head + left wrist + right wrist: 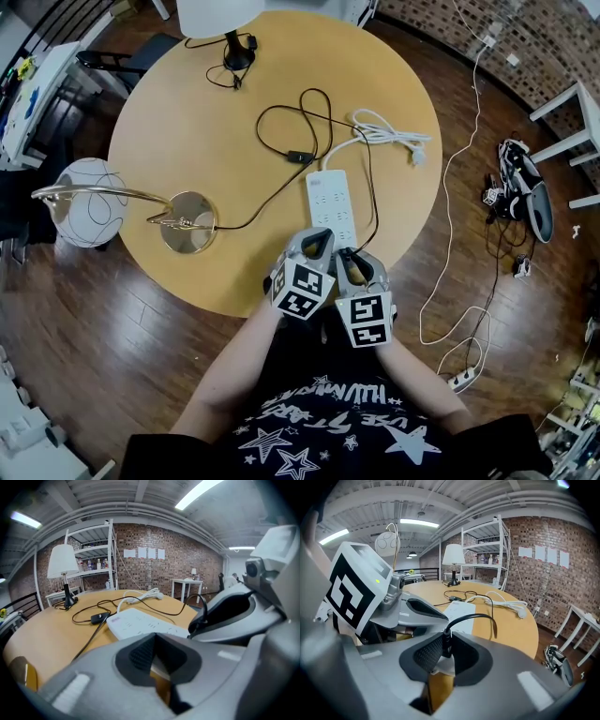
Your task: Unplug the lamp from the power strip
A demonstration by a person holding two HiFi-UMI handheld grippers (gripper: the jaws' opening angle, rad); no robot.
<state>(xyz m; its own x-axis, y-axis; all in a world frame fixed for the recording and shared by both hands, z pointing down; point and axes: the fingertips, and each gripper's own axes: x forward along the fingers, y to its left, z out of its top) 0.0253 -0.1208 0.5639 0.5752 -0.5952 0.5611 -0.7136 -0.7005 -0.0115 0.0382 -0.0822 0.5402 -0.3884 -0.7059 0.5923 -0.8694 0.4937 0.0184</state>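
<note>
One light, rigid plug (446, 644), clamped by its body in the right claw (444, 654); left claw (154, 640) is pinched together, empty.

A round wooden surface (187, 112) stands on a dark plank floor (94, 356). At three o'clock lie black-and-white shoes (527, 190). A loose white cable (450, 216) trails across the floor to a small socket block (461, 379) at five o'clock. A black chair (131, 56) sits at eleven.
</note>
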